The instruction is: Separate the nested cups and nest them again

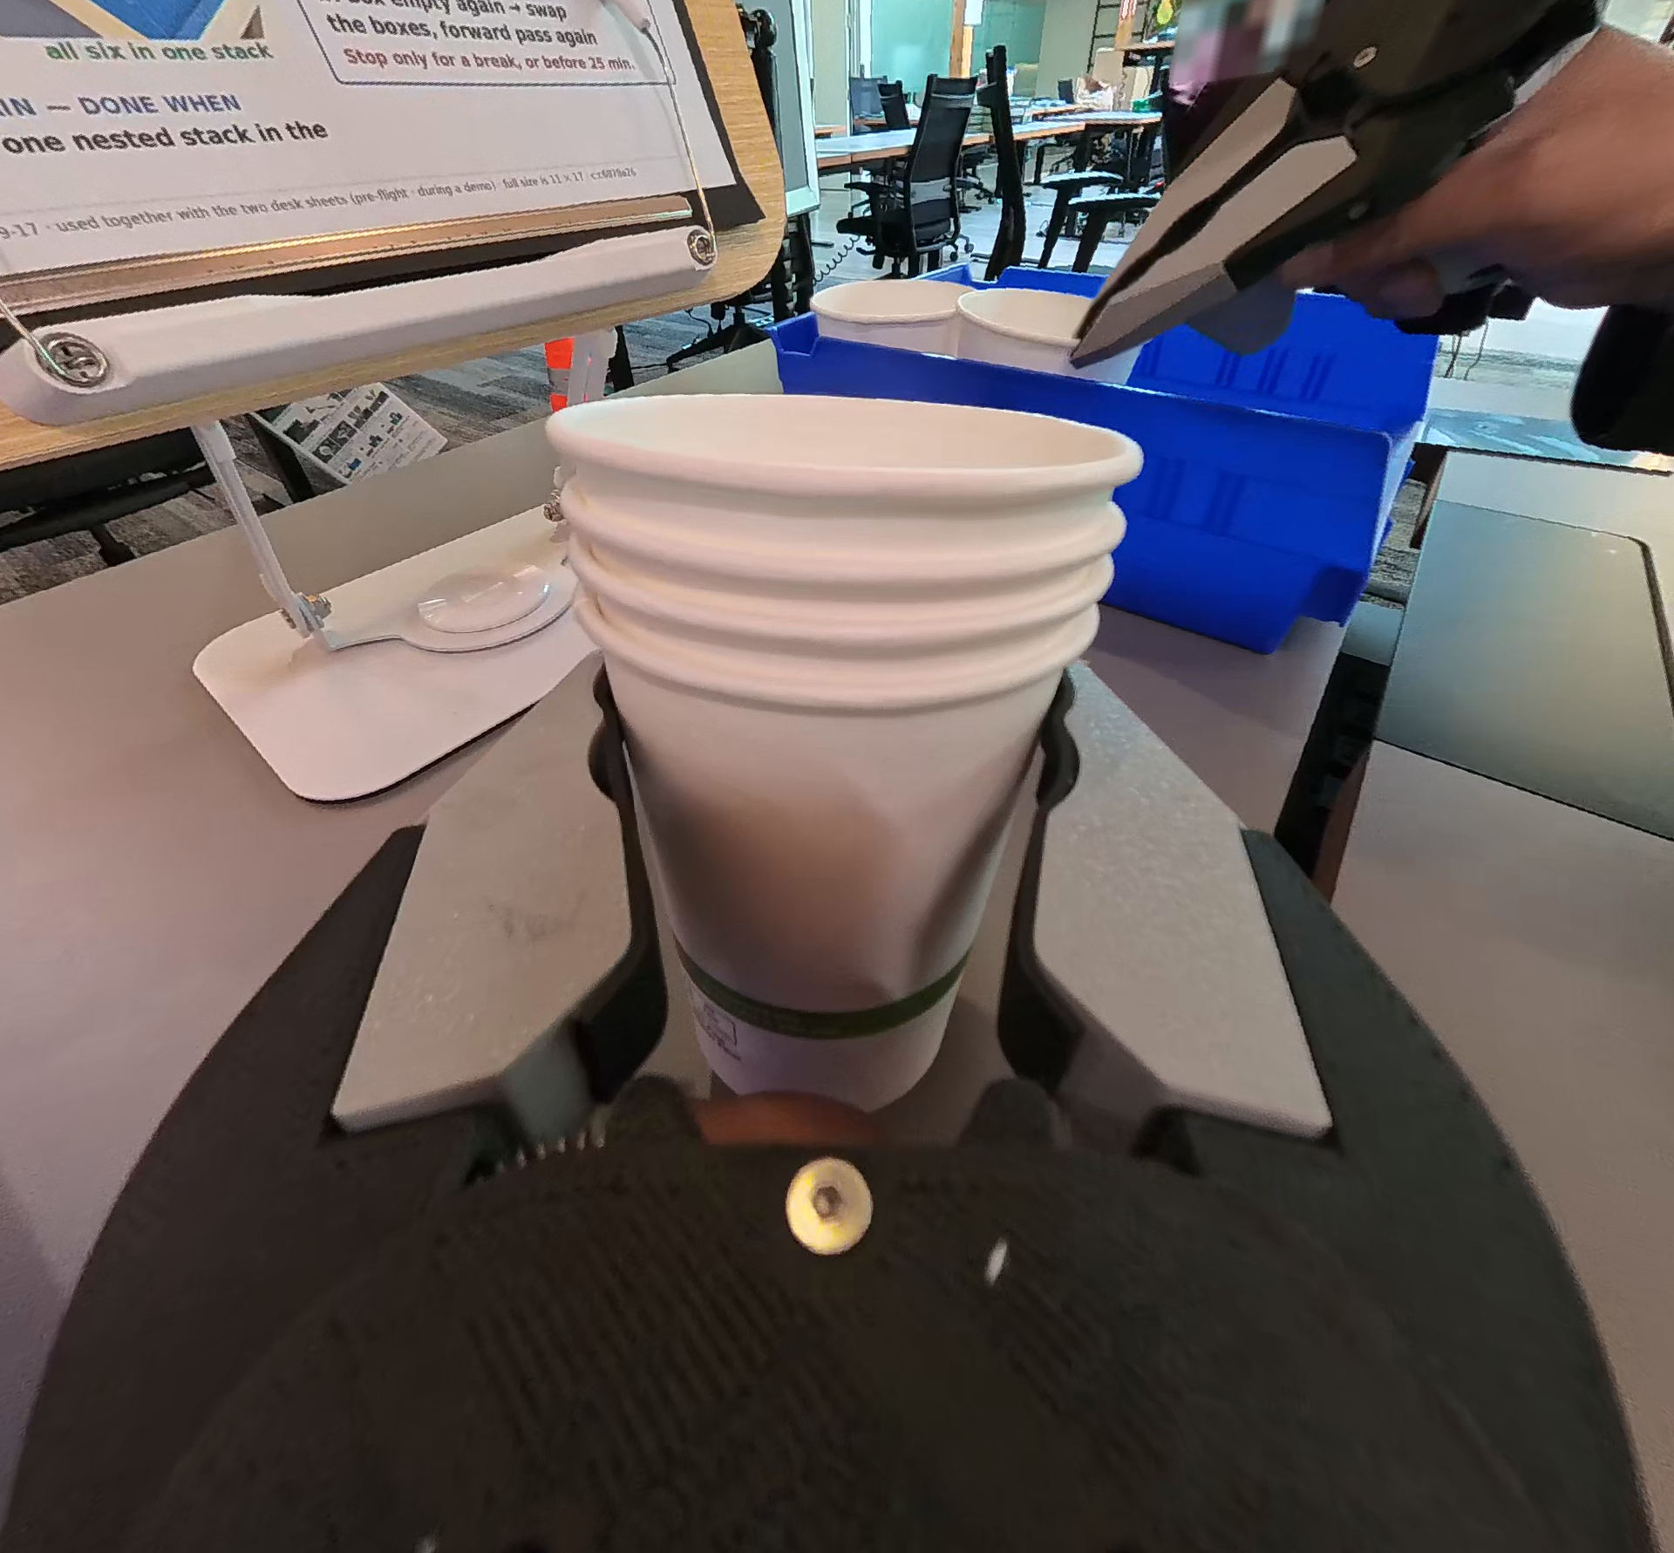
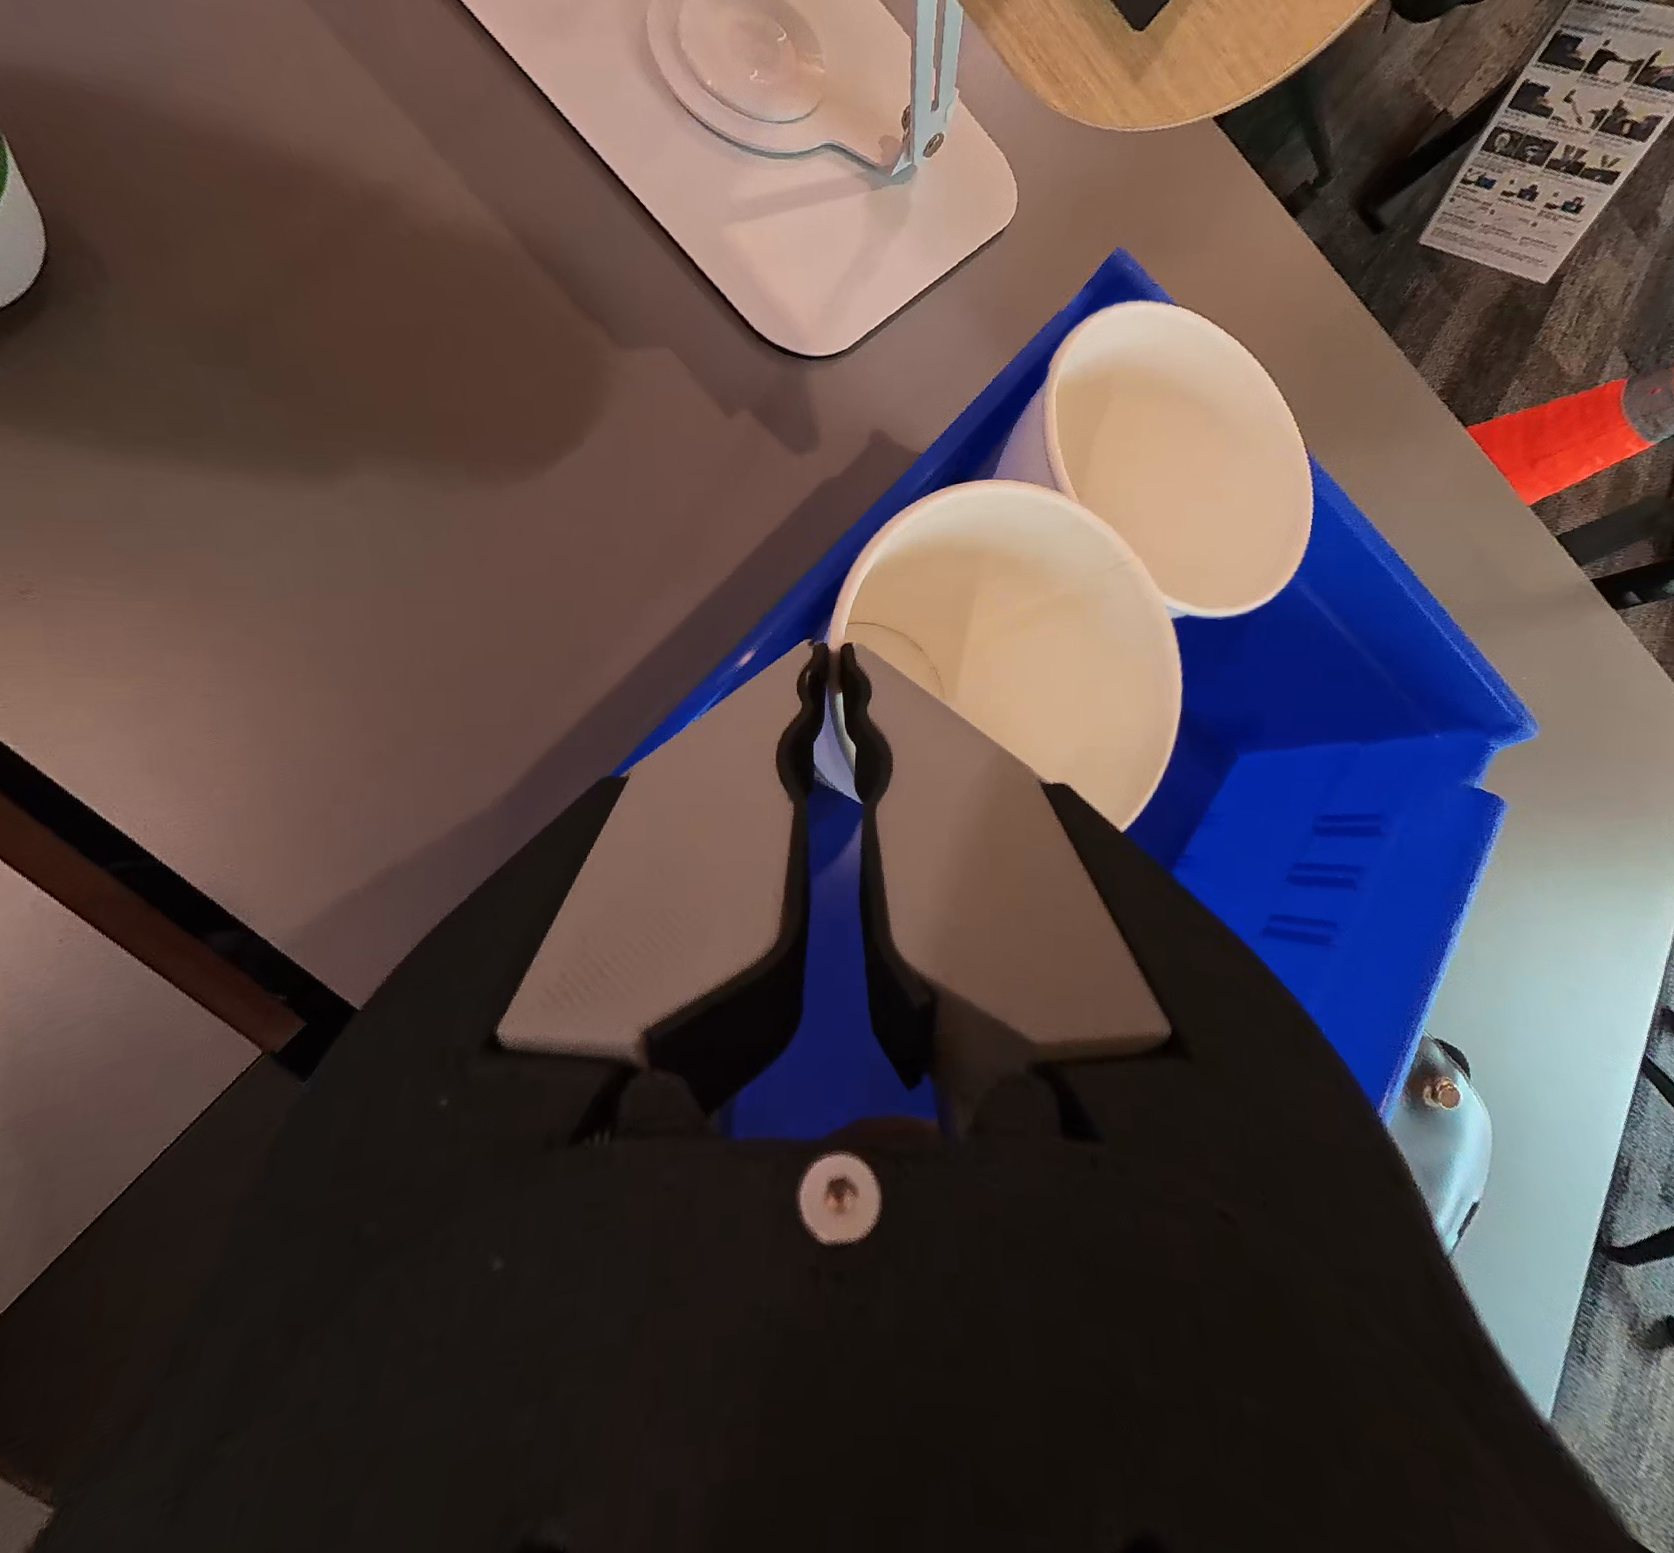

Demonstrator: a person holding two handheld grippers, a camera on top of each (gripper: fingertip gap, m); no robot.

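Note:
My left gripper (image 1: 829,748) is shut on a stack of several nested white paper cups (image 1: 838,604) and holds it upright above the grey table. A blue bin (image 1: 1268,495) stands behind it with two single white cups inside. In the right wrist view my right gripper (image 2: 833,658) is shut on the rim of the nearer cup (image 2: 1014,631) in the blue bin (image 2: 1359,767); one finger is inside the rim, one outside. The second cup (image 2: 1178,449) stands beside it, touching. The right gripper also shows in the left wrist view (image 1: 1101,341), at that cup (image 1: 1024,323).
A white document stand (image 1: 362,694) with a wooden board and a printed sheet stands at the left of the grey table (image 1: 136,785); its base also shows in the right wrist view (image 2: 725,105). A darker desk (image 1: 1540,649) adjoins on the right. Office chairs stand beyond. Left tips to right tips: about 20 cm.

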